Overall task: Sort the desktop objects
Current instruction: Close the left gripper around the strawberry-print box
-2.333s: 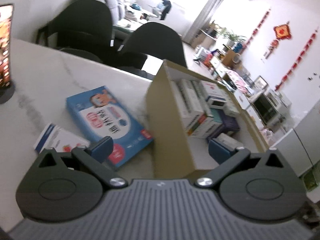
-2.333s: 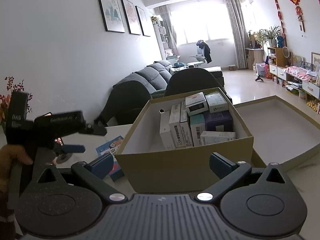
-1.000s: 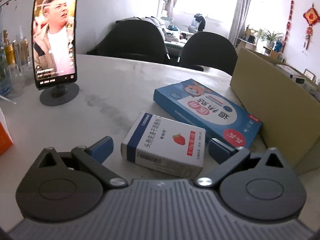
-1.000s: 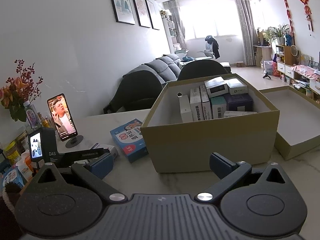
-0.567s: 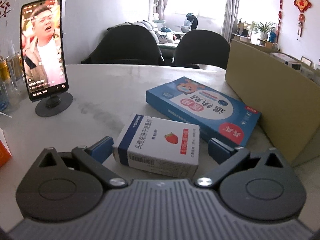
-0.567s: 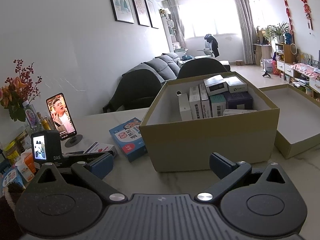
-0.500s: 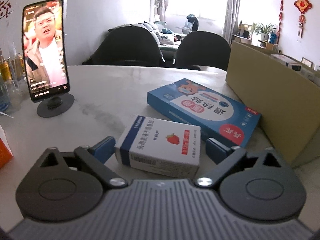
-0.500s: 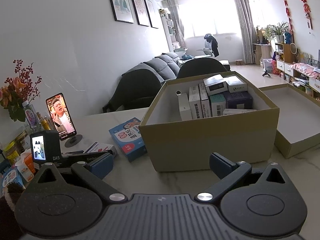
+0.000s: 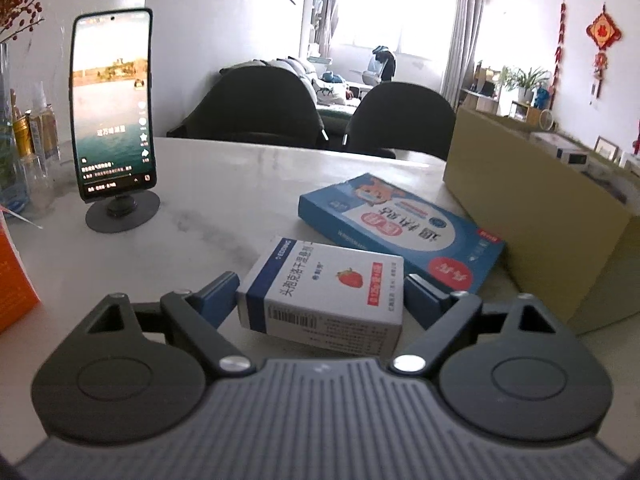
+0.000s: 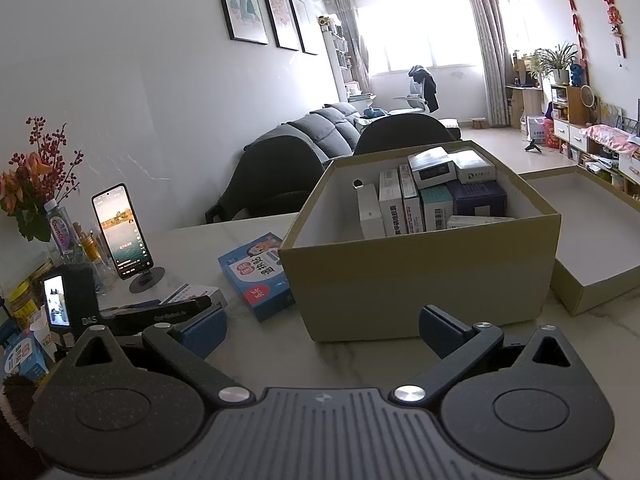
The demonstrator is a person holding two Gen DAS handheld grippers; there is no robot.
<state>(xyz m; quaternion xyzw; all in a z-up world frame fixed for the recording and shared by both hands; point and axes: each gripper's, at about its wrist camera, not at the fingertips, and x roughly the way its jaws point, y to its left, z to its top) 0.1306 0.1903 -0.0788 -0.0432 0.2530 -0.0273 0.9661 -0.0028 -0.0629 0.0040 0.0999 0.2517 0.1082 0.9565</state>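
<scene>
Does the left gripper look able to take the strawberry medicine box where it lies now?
Probably yes. The strawberry medicine box lies flat between the left gripper's fingers, which have just been closing around it; the blue box sits just behind, clear of the pads.

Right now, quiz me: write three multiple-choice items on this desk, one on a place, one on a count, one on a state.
1. Where does the blue box lie, relative to the cardboard box?
A) inside it
B) beside it, on the table
C) on top of it
2. Framed pictures hanging:
A) one
B) three
C) five
3. The right gripper is:
A) open, empty
B) shut on a bottle
C) shut on a phone
Answers: 1 B, it lies flat outside the carton; 2 B, three hang in a row; 3 A, nothing sits between its fingers.
</scene>
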